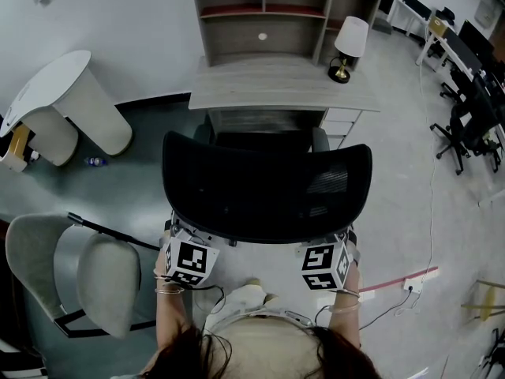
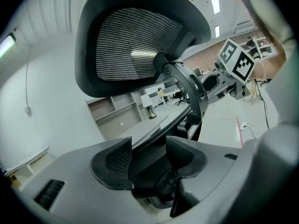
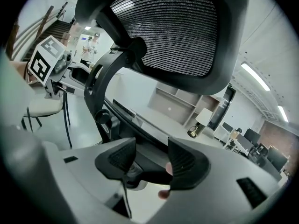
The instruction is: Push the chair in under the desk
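The chair faces the desk, its armrests just at the desk's front edge, so most of the push seems left to do. Behind the chair, the left gripper and right gripper each appear to clamp narrowly parted jaws on the backrest's lower rim.

Open-plan office floor

At 12 o'clock a grey desk with a shelf unit and table lamp stands behind a black mesh chair. At 2 o'clock are work tables, monitors and swivel chairs. A power strip lies at 4 o'clock.
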Demonstrator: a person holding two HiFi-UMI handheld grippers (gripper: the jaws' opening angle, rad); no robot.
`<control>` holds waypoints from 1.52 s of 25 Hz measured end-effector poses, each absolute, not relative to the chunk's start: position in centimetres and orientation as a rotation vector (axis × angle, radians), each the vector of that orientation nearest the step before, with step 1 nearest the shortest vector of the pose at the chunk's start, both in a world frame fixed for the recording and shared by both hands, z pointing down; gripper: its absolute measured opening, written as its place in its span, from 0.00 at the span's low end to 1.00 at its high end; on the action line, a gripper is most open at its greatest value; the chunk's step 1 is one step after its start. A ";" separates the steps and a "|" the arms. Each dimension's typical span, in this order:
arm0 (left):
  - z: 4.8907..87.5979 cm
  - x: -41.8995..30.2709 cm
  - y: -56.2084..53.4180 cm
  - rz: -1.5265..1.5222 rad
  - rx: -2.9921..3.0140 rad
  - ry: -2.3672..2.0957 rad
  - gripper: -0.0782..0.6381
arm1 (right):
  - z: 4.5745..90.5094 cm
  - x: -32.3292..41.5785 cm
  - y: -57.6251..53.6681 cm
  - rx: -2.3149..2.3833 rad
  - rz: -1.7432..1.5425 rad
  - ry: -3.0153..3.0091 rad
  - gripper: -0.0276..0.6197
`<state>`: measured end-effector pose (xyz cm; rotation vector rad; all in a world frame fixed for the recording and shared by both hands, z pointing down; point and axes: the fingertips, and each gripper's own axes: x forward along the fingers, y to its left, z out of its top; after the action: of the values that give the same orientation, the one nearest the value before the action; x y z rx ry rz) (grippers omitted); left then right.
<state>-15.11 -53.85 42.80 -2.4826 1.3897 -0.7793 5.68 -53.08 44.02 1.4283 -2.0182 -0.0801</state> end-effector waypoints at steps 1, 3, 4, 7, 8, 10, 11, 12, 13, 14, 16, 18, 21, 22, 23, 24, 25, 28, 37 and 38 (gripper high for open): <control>42.8 -15.1 -54.1 -0.780 -2.484 1.388 0.43 | 44.0 5.6 -53.3 1.430 -0.080 -2.017 0.37; 42.8 -15.2 -54.5 -0.781 -2.487 1.385 0.43 | 44.0 5.6 -53.6 1.431 -0.079 -2.015 0.37; 42.8 -15.2 -54.7 -0.781 -2.488 1.383 0.43 | 44.0 5.5 -53.8 1.431 -0.079 -2.015 0.37; 42.7 -15.3 -55.2 -0.776 -2.489 1.379 0.43 | 43.9 5.4 -54.2 1.433 -0.081 -2.011 0.37; 42.6 -15.4 -55.4 -0.774 -2.488 1.378 0.43 | 43.9 5.3 -54.4 1.433 -0.082 -2.010 0.37; 42.6 -15.4 -55.7 -0.772 -2.487 1.378 0.43 | 43.9 5.3 -54.7 1.437 -0.084 -2.009 0.37; 42.6 -15.5 -55.9 -0.770 -2.487 1.378 0.43 | 43.9 5.2 -54.8 1.439 -0.085 -2.008 0.37; 42.7 -15.5 -56.1 -0.769 -2.486 1.379 0.43 | 44.0 5.2 -55.0 1.441 -0.087 -2.007 0.37; 42.7 -15.5 -56.2 -0.769 -2.486 1.379 0.43 | 44.0 5.2 -55.2 1.443 -0.087 -2.005 0.37; 42.7 -15.5 -56.4 -0.771 -2.487 1.379 0.43 | 44.0 5.2 -55.3 1.444 -0.086 -2.004 0.37; 42.7 -15.6 -56.8 -0.773 -2.487 1.378 0.43 | 44.0 5.1 -55.7 1.443 -0.086 -2.003 0.37; 42.7 -15.6 -57.1 -0.771 -2.485 1.378 0.43 | 44.0 5.1 -56.0 1.445 -0.088 -2.003 0.37; 42.7 -15.6 -57.6 -0.769 -2.487 1.377 0.43 | 43.9 5.1 -56.5 1.447 -0.090 -2.000 0.37; 42.6 -15.6 -57.8 -0.769 -2.488 1.376 0.43 | 43.9 5.1 -56.7 1.446 -0.090 -1.999 0.37; 42.6 -15.6 -57.9 -0.769 -2.488 1.374 0.43 | 43.9 5.1 -56.8 1.446 -0.091 -1.999 0.37; 42.6 -15.6 -58.0 -0.768 -2.488 1.373 0.43 | 43.9 5.0 -56.9 1.446 -0.092 -1.998 0.37; 42.6 -15.7 -58.1 -0.768 -2.488 1.374 0.43 | 43.9 5.0 -57.0 1.447 -0.092 -1.997 0.37; 42.6 -15.8 -58.4 -0.769 -2.490 1.372 0.43 | 43.9 4.9 -57.2 1.447 -0.091 -1.998 0.37; 42.6 -16.1 -58.7 -0.767 -2.499 1.362 0.43 | 43.9 4.5 -57.4 1.444 -0.093 -2.000 0.37; 42.6 -16.1 -58.8 -0.766 -2.501 1.360 0.43 | 43.9 4.5 -57.4 1.445 -0.093 -2.001 0.37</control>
<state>-16.10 -58.79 42.63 -2.5006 1.3600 -0.7664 4.50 -57.38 43.88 1.4445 -2.0007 -0.0932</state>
